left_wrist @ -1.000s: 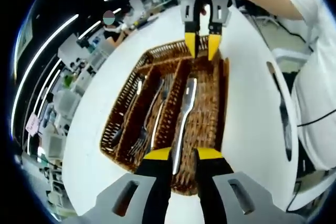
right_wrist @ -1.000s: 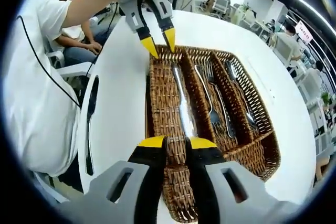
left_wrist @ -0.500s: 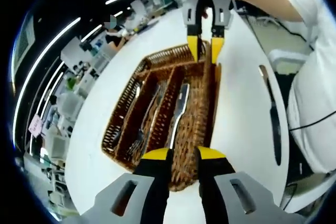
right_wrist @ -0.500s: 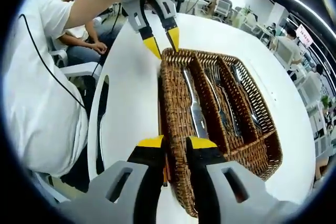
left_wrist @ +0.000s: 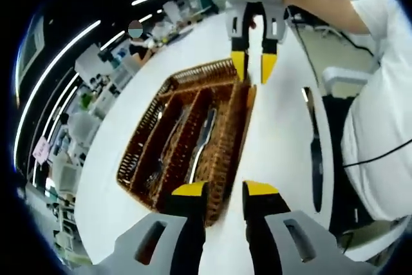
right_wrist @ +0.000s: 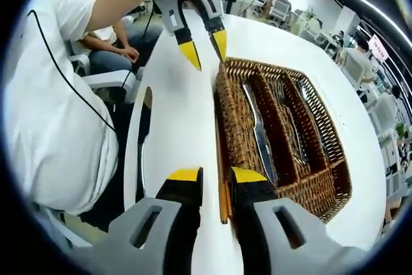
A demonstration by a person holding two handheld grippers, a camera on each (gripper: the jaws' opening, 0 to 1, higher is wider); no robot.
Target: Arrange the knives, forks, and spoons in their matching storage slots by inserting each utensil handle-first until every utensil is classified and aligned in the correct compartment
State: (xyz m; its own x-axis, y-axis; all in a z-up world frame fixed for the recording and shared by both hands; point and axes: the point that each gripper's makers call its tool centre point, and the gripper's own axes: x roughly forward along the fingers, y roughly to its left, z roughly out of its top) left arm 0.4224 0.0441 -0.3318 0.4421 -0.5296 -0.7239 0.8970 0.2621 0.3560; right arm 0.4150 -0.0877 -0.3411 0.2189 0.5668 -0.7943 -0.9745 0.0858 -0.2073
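Observation:
A brown wicker tray (left_wrist: 233, 141) with three long slots lies on the white round table (left_wrist: 277, 133). A knife (left_wrist: 202, 138) lies in the slot nearest the person; forks (right_wrist: 293, 127) fill the middle slot and spoons (right_wrist: 315, 117) the far one. Another knife (left_wrist: 315, 154), dark-handled, lies on the bare table beside the tray near the table edge, the same knife (right_wrist: 141, 152) in the right gripper view. My left gripper (left_wrist: 225, 189) is open over the tray's outer wall. My right gripper (right_wrist: 216, 175) is open at the opposite end, facing it. Neither holds anything.
A person in a white shirt (right_wrist: 51, 114) sits close against the table edge by the loose knife. Bare tabletop (right_wrist: 180, 114) runs between the tray and that edge. Desks and other people stand in the room behind.
Both grippers have shifted sideways off the knife slot toward the bare table strip with the loose knife. The tray and its utensils have stayed put.

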